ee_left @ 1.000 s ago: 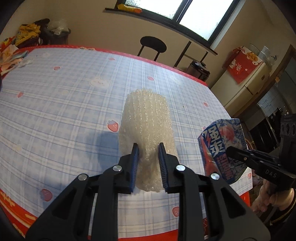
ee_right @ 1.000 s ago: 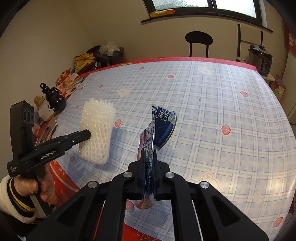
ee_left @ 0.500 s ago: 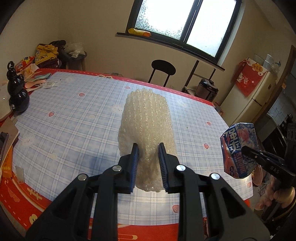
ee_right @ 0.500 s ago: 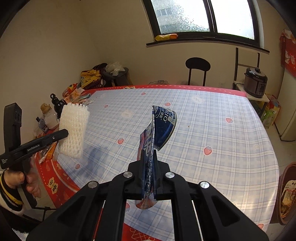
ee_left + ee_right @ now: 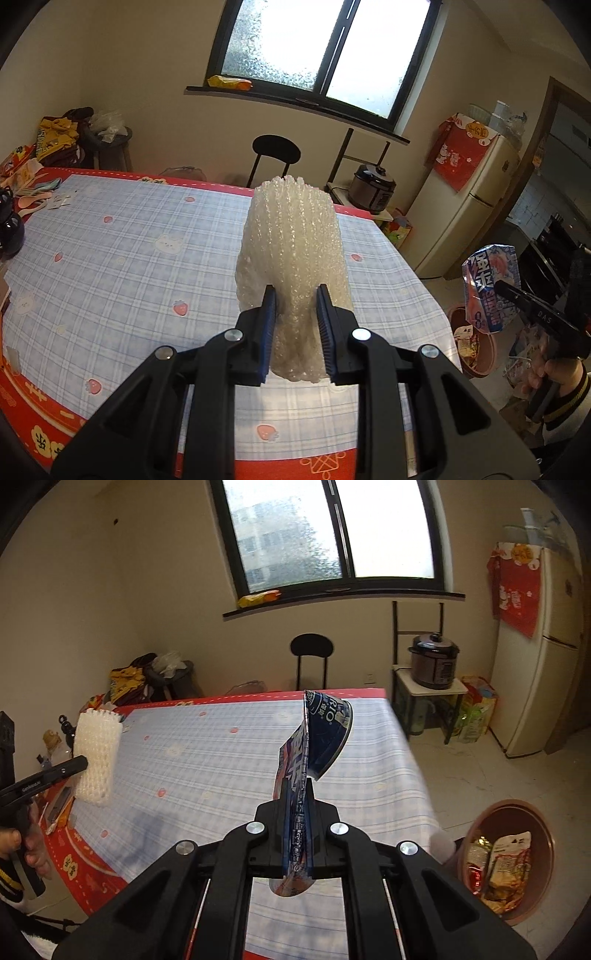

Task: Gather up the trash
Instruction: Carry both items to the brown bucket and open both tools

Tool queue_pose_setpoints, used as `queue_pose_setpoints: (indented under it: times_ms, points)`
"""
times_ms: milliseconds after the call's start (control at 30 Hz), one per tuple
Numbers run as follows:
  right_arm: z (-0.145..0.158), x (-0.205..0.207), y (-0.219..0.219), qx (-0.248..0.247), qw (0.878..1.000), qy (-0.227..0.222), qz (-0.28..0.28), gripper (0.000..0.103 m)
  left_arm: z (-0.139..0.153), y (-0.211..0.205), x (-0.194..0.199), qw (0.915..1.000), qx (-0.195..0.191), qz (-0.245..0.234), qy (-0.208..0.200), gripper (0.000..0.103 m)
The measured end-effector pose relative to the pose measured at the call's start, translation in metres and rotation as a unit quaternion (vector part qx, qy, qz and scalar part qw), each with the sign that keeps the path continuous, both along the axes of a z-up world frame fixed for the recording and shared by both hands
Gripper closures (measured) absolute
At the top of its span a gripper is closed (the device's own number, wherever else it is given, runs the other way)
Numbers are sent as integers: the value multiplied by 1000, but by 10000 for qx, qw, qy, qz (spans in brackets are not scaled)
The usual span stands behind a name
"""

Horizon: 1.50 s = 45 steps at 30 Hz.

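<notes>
- While both items hang above the tabletop [image 5: 110, 236], the left gripper [image 5: 295, 301] has its jaws closed partway onto the lower end of the white foam net sleeve [image 5: 293, 251], which stands up and away from the jaws
- The right gripper [image 5: 298, 794] has its jaws pressed nearly together on the flattened blue drink pouch [image 5: 317, 734], held edge-on with the wider top end fanning out above the jaws
- The brown trash bin [image 5: 546, 834] sits on the floor beyond the tabletop's right edge and already contains wrappers; neither item is over it yet
- Risk: the sleeve is soft and springy, so a light pinch at one end could let it slide free during a swing; it would likely land on the tabletop or floor
- Risk: the pouch is thin and gripped along a narrow strip, so it may twist or slip out if moved quickly
- Risk: releasing before a gripper is above the bin opening would drop the item beside the rim
- Change from one second ago: both grippers have risen and pulled back, so each view now shows more of the room, the window and the bin; both grips are unchanged
</notes>
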State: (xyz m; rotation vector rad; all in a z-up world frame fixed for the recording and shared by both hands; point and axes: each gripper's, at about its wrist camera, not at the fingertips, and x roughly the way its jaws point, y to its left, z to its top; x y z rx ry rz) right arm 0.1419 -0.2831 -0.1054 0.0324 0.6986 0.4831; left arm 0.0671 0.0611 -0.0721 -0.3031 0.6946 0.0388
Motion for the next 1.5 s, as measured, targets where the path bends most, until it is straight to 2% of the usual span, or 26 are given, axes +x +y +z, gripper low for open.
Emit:
queue_pose_setpoints:
  times_ms: [233, 367, 467, 500, 533, 733, 767, 933, 1067, 1267, 1500]
  points:
    - [-15, 27, -122, -400, 9929, 140, -1113, 96, 2, -62, 30, 9993, -102, -372, -22, 78]
    - [-25, 42, -174, -573, 9854, 261, -1582, 95, 1, -91, 44, 9986, -154, -513, -25, 78]
    - [-30, 55, -204, -584, 9808, 406, -1817, 89, -1, -110, 51, 9979, -157, -629, -28, 78]
    - [-29, 57, -212, -588, 9794, 393, -1890, 73, -2, -116, 53, 9976, -151, -676, -23, 78]
    - [-25, 57, -218, -604, 9779, 318, -1978, 53, -3, -122, 55, 9973, -141, -720, -17, 78]
    - [10, 41, -237, -543, 9706, -243, -2332, 7, -2, -155, 69, 9944, -105, -1051, -68, 78]
    - [15, 35, -237, -525, 9693, -319, -2381, 5, -1, -161, 71, 9935, -99, -1126, -87, 78]
    - [35, 13, -245, -458, 9621, -469, -2646, 5, 6, -193, 85, 9878, -81, -1547, -166, 77]
    - [47, -7, -251, -391, 9581, -602, -2772, 5, 9, -226, 100, 9800, -88, -1981, -176, 77]
    - [54, -34, -262, -327, 9572, -563, -2822, 5, 4, -303, 132, 9598, -105, -2801, -130, 77]
    - [53, -63, -299, -418, 9414, -511, -3306, 5, -18, -400, 174, 9335, -278, -3575, 96, 76]
